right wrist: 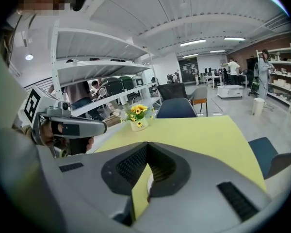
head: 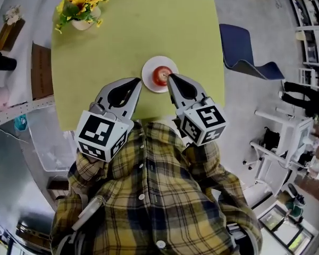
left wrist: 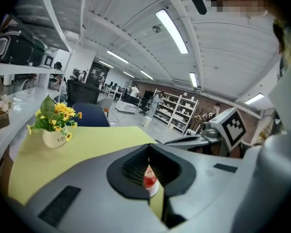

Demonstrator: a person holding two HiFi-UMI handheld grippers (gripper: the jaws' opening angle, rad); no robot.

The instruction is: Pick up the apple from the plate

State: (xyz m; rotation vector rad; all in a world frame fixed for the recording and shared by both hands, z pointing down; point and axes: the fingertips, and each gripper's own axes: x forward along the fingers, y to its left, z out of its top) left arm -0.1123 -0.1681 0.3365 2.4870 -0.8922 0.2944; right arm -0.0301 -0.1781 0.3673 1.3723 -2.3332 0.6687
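Apple [head: 160,75] lies on the white plate [head: 148,82] at the centre of the head view, on the yellow-green table [head: 95,62], and nothing grips it. My left gripper [head: 137,82] has its fingers pressed together with nothing between them, tip just beside the plate's left rim. My right gripper [head: 169,77] is likewise closed and empty, tip over the plate's right side, just beside the apple; whether it touches I cannot tell. I judge the step to be the approach, with the grasp not begun. The next move calls for one gripper to spread its fingers wide enough to straddle the apple, settle around it and close. The table is bare around the plate. The flower pot [head: 83,22] stands at upper left, well apart. The table's near edge runs just below the plate, so a closed tip nudging the plate that way is the risk I note.
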